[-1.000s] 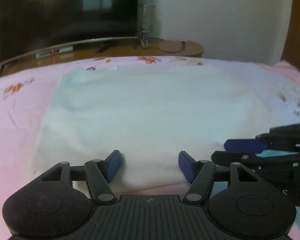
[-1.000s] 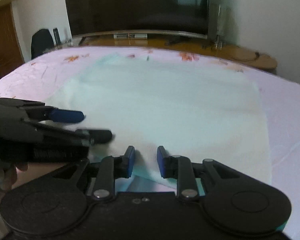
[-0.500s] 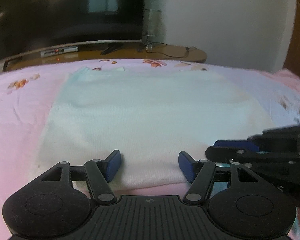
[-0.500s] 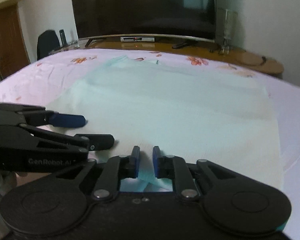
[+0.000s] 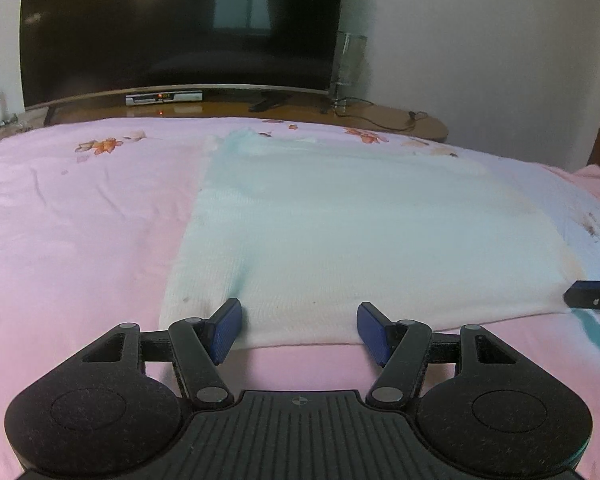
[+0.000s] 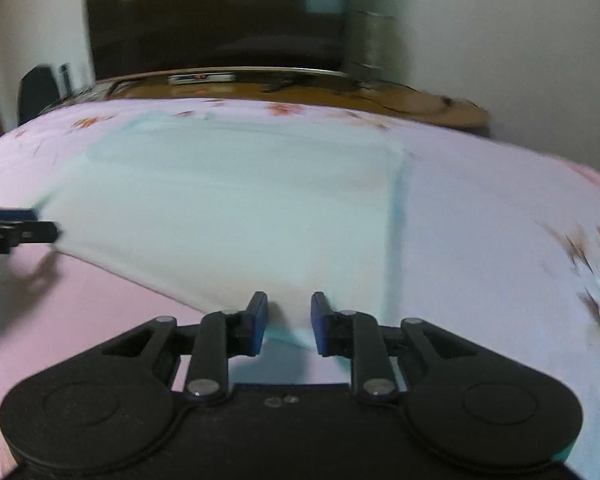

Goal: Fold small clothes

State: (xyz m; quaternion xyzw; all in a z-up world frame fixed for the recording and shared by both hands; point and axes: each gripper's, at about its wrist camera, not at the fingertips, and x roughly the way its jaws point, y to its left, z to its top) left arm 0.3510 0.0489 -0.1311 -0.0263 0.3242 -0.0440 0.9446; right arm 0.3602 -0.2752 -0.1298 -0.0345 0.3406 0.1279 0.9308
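A pale mint-white garment [image 5: 364, 232] is spread flat on a pink, flower-printed bedsheet [image 5: 72, 232], its near hem lying towards both cameras. In the right wrist view the cloth [image 6: 228, 216] is seen with a faint teal line running down near its right side, and a small teal fold shows at the near edge between the fingers there; that view is smeared by motion.

The left gripper [image 5: 298, 330] is held with its blue pads spread well apart over the near left part of the hem — nothing is pinched between them, though the left pad [image 5: 226, 330] sits low against the cloth's edge. The right gripper [image 6: 288, 322] is set at the near right corner of the garment. Its jaws stand only a little apart and have just been opening slightly; cloth lies in the gap, but whether the pads press on it cannot be told.

Each gripper's tip is caught at the margin of the other's view. Beyond the bed, a large dark television [image 5: 180, 28] is seen on a low wooden stand [image 5: 380, 120], against a white wall.
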